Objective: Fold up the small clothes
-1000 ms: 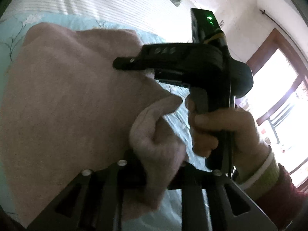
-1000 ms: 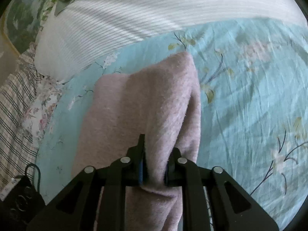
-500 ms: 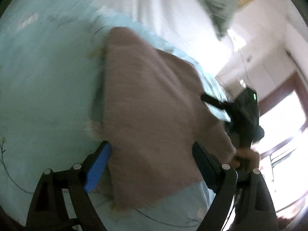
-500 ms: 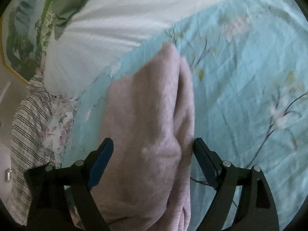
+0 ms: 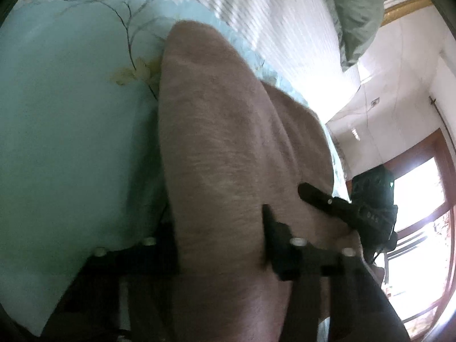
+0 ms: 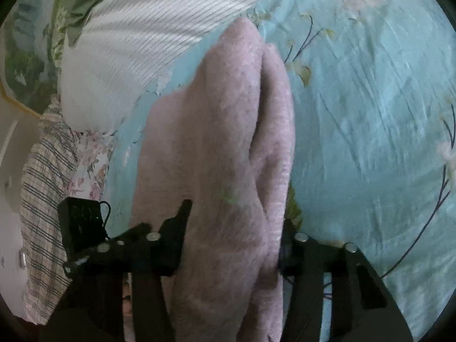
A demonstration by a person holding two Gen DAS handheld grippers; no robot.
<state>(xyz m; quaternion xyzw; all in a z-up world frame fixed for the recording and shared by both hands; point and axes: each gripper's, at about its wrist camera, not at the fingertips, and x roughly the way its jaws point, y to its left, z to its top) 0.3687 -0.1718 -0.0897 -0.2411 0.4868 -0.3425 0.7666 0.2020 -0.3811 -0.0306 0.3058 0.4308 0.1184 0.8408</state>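
A pink fuzzy garment (image 5: 222,148) lies folded lengthwise on the light blue floral bedsheet (image 5: 71,119); it also shows in the right wrist view (image 6: 216,142) with a fold seam down its right side. My left gripper (image 5: 219,245) has its jaws closing around a thick bunch of the near end. My right gripper (image 6: 230,242) does the same on the other near part. The right gripper also shows in the left wrist view (image 5: 336,208), at the garment's right edge.
A white striped pillow (image 6: 148,28) and a green cloth (image 5: 356,11) lie at the head of the bed. A plaid and floral blanket (image 6: 48,176) lies at the left. A black box with a cable (image 6: 81,225) is near the left gripper. A window (image 5: 421,213) is at the right.
Both grippers let go of the garment's pinched edge, opened wide, then moved down over it. Their jaws have now narrowed around the thick near end.
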